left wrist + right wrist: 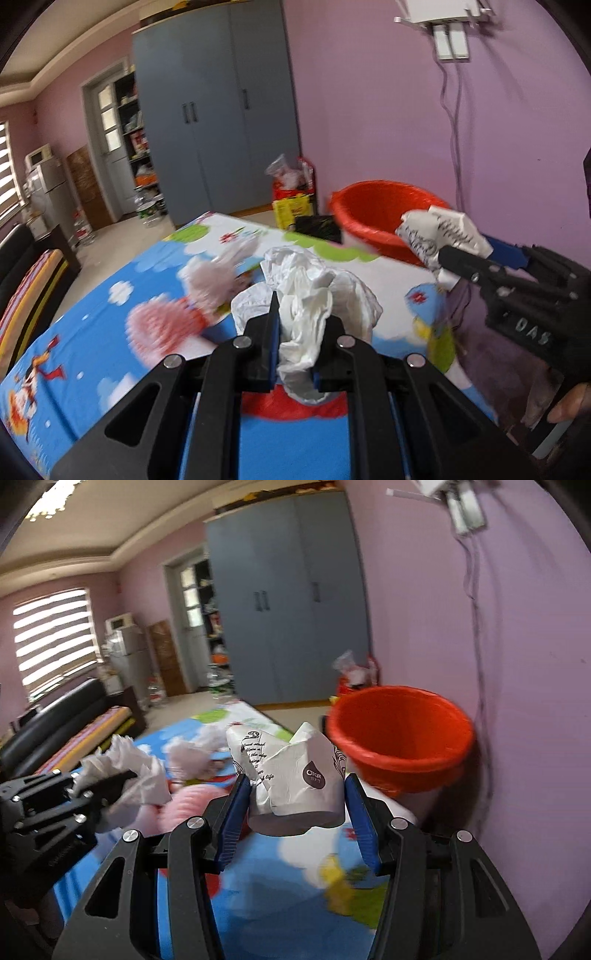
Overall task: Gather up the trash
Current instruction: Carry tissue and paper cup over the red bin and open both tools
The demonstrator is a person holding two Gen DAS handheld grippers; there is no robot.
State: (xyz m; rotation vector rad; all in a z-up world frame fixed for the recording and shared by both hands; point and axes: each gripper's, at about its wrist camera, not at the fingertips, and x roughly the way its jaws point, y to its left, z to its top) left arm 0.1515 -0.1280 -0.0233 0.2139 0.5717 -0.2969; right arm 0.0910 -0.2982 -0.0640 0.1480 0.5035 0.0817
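Crumpled tissue (314, 295) pinched in left tongs (295, 317), crushed paper cup (295, 775) between right tongs (295, 801)

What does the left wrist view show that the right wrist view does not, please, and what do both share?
Only the left wrist view shows the black bag beside the red basin, and a fingertip behind the right claw. Only the right wrist view shows the window blinds and the crushed paper cup's printed logo. Both share the basin, the cartoon tablecloth, the grey wardrobe and the crumpled tissue in the left claw.
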